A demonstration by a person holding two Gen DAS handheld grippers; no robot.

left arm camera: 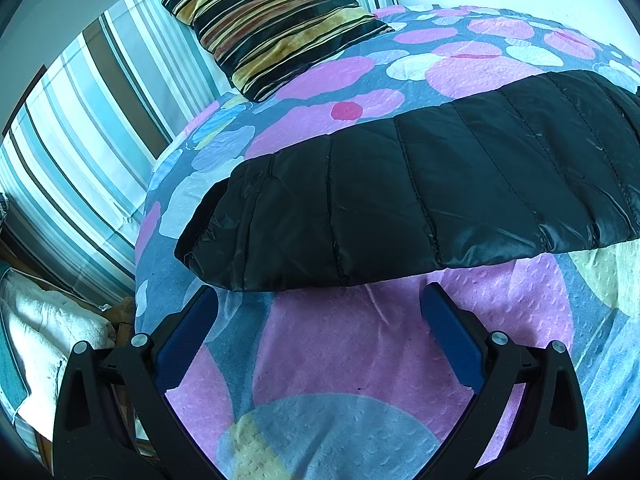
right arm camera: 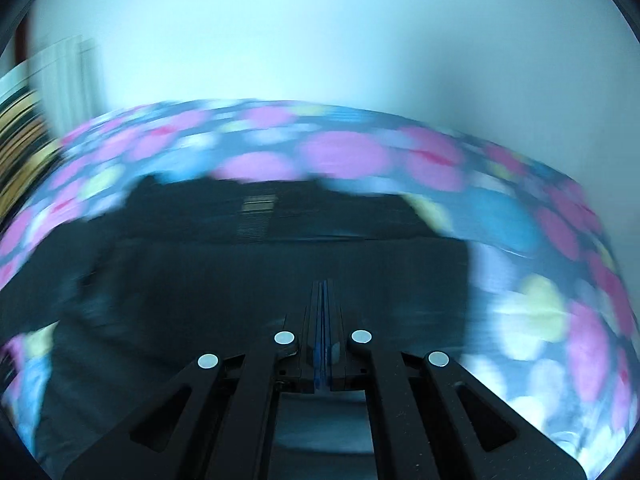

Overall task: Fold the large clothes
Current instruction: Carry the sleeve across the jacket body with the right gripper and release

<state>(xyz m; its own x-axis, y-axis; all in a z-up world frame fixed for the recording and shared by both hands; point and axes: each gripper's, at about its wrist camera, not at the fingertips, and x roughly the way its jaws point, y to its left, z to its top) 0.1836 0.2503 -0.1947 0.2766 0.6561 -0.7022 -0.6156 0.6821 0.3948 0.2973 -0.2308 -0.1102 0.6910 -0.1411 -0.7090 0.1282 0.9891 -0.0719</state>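
Observation:
A black quilted jacket (left arm camera: 420, 184) lies folded on the bed, across the middle of the left wrist view. My left gripper (left arm camera: 318, 300) is open and empty, its blue pads (left arm camera: 452, 336) just in front of the jacket's near edge, above the bedspread. The right wrist view is blurred by motion. There the jacket (right arm camera: 248, 264) spreads dark below my right gripper (right arm camera: 325, 284). Its jaws are pressed together with nothing visible between them.
The bedspread (left arm camera: 360, 360) has pink, blue and yellow circles. A striped cushion (left arm camera: 272, 24) sits at the far left corner of the bed. Striped curtains (left arm camera: 80, 128) hang at left. White bedding (left arm camera: 44, 344) lies low beside the bed. A pale wall (right arm camera: 320, 40) rises behind.

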